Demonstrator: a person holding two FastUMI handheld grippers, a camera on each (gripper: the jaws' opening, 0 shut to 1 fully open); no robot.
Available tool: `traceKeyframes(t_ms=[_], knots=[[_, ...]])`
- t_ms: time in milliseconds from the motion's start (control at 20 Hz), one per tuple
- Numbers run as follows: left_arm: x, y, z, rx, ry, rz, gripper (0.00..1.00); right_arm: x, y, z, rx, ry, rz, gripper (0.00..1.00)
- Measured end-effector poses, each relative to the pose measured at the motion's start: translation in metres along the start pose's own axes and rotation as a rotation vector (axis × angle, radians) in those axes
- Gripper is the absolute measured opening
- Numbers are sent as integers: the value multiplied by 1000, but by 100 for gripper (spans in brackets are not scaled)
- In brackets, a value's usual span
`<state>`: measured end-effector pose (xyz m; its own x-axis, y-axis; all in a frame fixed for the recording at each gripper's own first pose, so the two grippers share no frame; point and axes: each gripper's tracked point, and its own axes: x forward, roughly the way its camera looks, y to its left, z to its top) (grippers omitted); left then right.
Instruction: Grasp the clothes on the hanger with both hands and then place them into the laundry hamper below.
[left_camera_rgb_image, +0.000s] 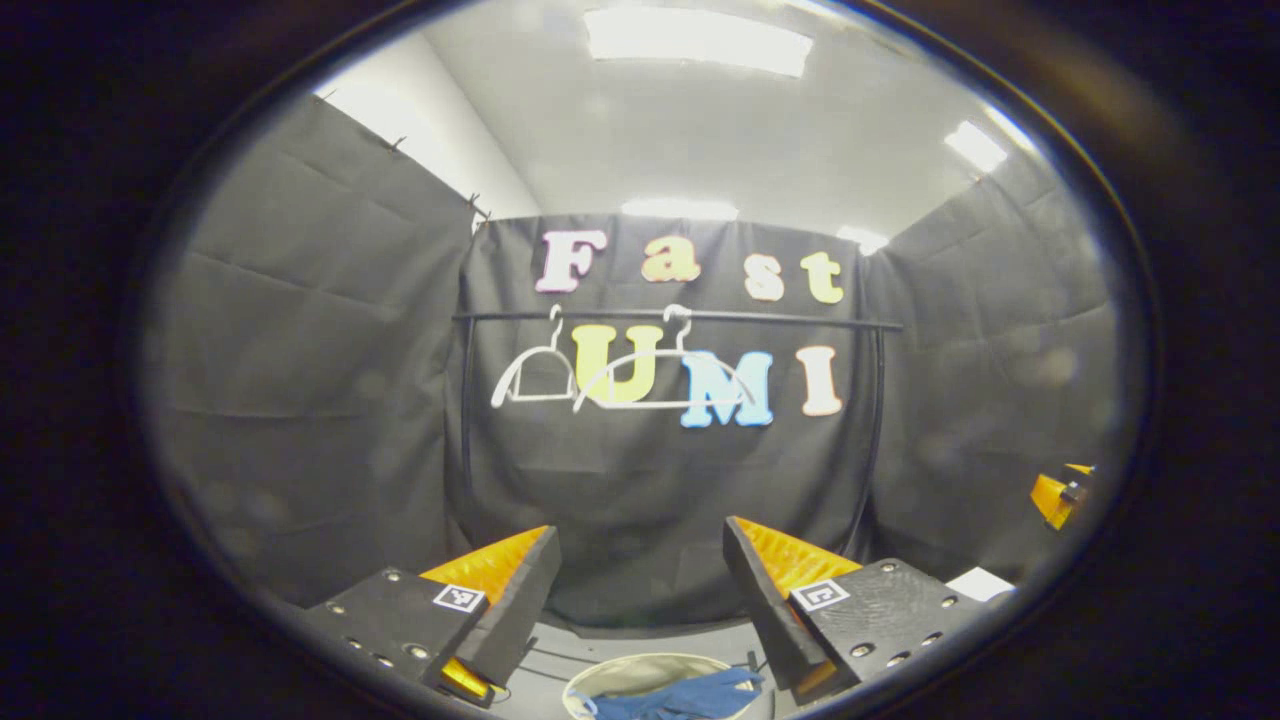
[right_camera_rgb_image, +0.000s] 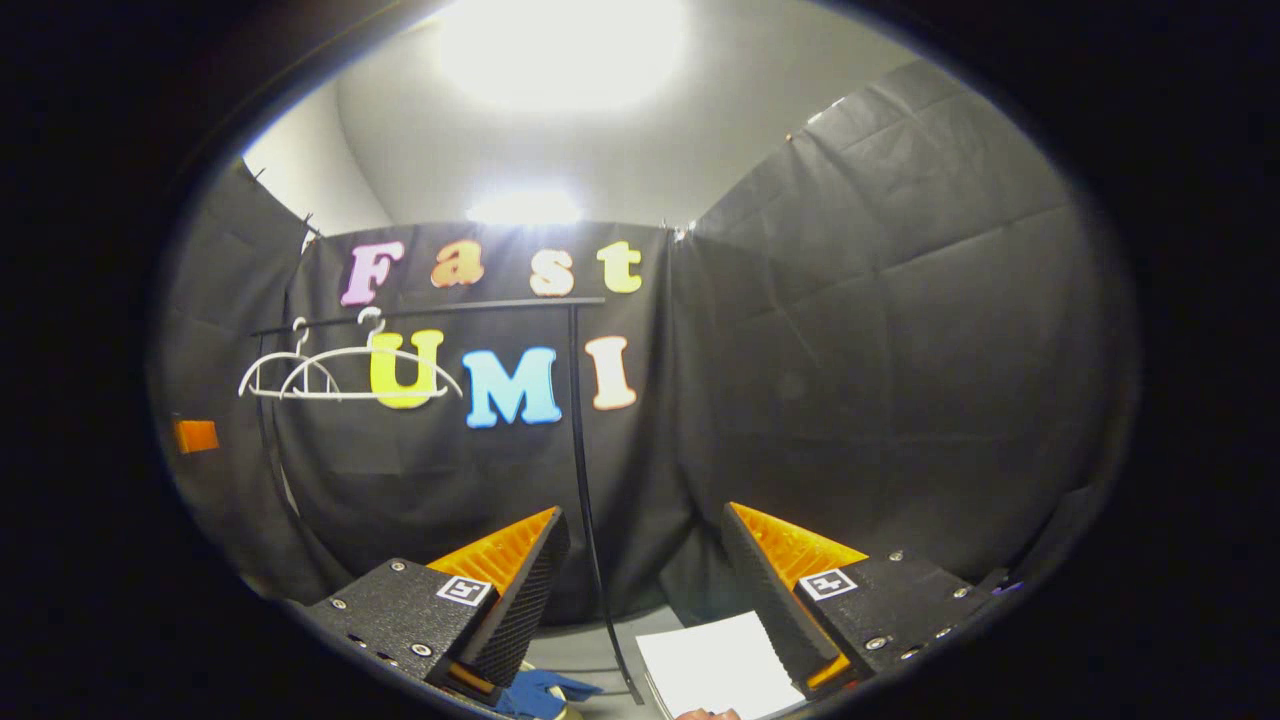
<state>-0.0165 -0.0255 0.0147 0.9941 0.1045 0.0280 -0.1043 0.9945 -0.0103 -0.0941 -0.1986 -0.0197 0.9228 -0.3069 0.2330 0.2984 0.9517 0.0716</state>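
1. Left gripper view: the left gripper (left_camera_rgb_image: 640, 590) points at the rail (left_camera_rgb_image: 700, 318), fingers spread wide with nothing between them.
2. Two bare white hangers (left_camera_rgb_image: 620, 385) hang side by side on the rail.
3. Below the fingers, blue clothes (left_camera_rgb_image: 690, 695) lie in the hamper (left_camera_rgb_image: 600, 680), draped over its rim.
4. At the right edge, part of the right gripper (left_camera_rgb_image: 1060, 495) shows.
5. Right gripper view: the right gripper (right_camera_rgb_image: 645, 590) is likewise spread wide and holds nothing.
6. The clothes (right_camera_rgb_image: 540, 692) show at the bottom, beside the left finger; a white sheet (right_camera_rgb_image: 715, 665) lies on the floor between the fingers.
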Motion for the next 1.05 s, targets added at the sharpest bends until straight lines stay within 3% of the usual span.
traceKeyframes(t_ms=[50,100,250,300,400,550,600,650,750,1050], knots=[[0,-2,5,-7,-8,-12,94,-2,7,10,14,-33,-3,91],[1,0,8,-18,-10,-19,94,-3,10,13,17,-53,-10,95],[-3,3,7,-37,-29,-37,94,-5,23,13,9,-72,-20,91],[0,10,5,-39,-26,-35,94,-5,27,11,11,-70,-27,95],[15,27,0,-44,-14,-32,94,-6,31,6,16,-65,-39,91],[20,30,7,-52,-26,-51,94,-8,39,9,-7,-84,-50,91],[20,30,8,-47,-27,-61,93,-10,41,9,-26,-88,-52,95],[22,31,9,-38,-26,-65,93,-11,43,6,-44,-79,-51,91],[28,34,4,-24,-13,-56,93,-12,55,-1,-52,-48,-31,95],[26,36,-3,-38,16,-54,94,-8,79,4,-52,-34,18,95]])
